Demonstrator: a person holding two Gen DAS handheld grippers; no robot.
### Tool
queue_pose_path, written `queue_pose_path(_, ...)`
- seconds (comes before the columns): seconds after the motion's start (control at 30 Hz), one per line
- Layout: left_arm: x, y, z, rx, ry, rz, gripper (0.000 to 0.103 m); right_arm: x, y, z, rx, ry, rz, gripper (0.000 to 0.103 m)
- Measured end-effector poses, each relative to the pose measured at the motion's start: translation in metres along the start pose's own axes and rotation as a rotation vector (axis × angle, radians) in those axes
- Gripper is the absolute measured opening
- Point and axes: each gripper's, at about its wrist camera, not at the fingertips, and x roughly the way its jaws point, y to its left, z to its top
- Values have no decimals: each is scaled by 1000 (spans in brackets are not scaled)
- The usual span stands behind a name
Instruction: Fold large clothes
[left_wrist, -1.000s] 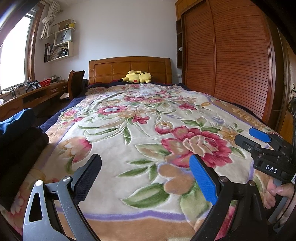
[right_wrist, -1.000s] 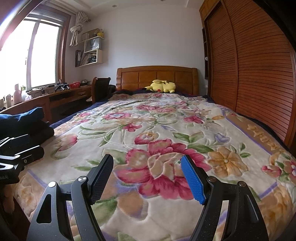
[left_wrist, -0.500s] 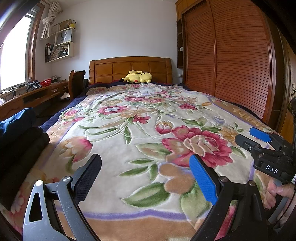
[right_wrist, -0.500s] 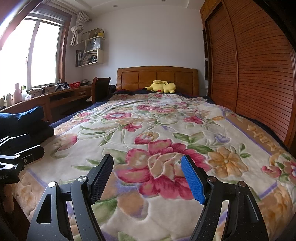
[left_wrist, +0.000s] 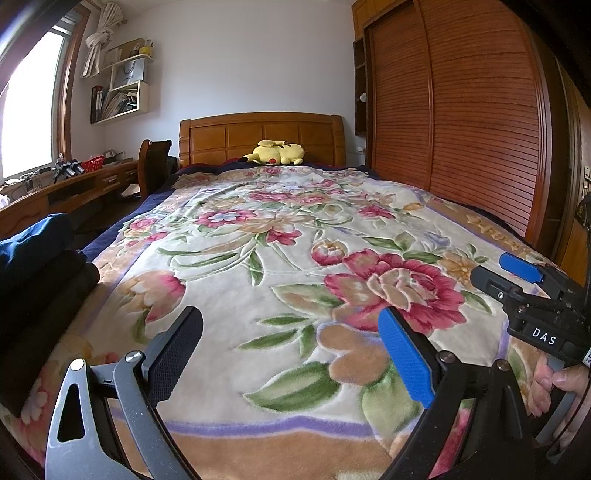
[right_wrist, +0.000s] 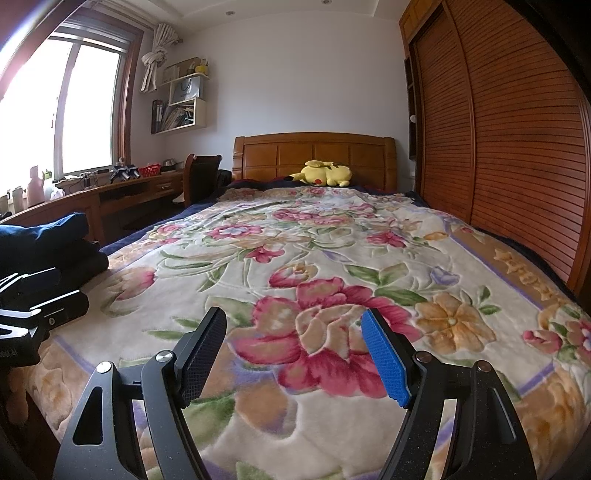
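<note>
A stack of folded dark clothes with a blue piece on top (left_wrist: 35, 266) lies at the bed's near left corner; it also shows in the right wrist view (right_wrist: 48, 243). My left gripper (left_wrist: 291, 332) is open and empty above the floral blanket (left_wrist: 280, 236), right of the stack. My right gripper (right_wrist: 293, 332) is open and empty over the blanket (right_wrist: 332, 251). It shows at the right edge of the left wrist view (left_wrist: 517, 280), held by a hand. The left gripper's body (right_wrist: 33, 306) shows at the left of the right wrist view.
A yellow plush toy (left_wrist: 277, 152) lies by the wooden headboard (left_wrist: 258, 136). A slatted wooden wardrobe (left_wrist: 461, 122) runs along the bed's right side. A desk (right_wrist: 92, 199) with small items and a chair (right_wrist: 201, 177) stand at the left under the window.
</note>
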Motion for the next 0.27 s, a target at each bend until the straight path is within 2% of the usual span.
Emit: queue_pose_path(0.27,-1,1,0,-1,-1,0,96,0,1,0,-1,0,-1,77)
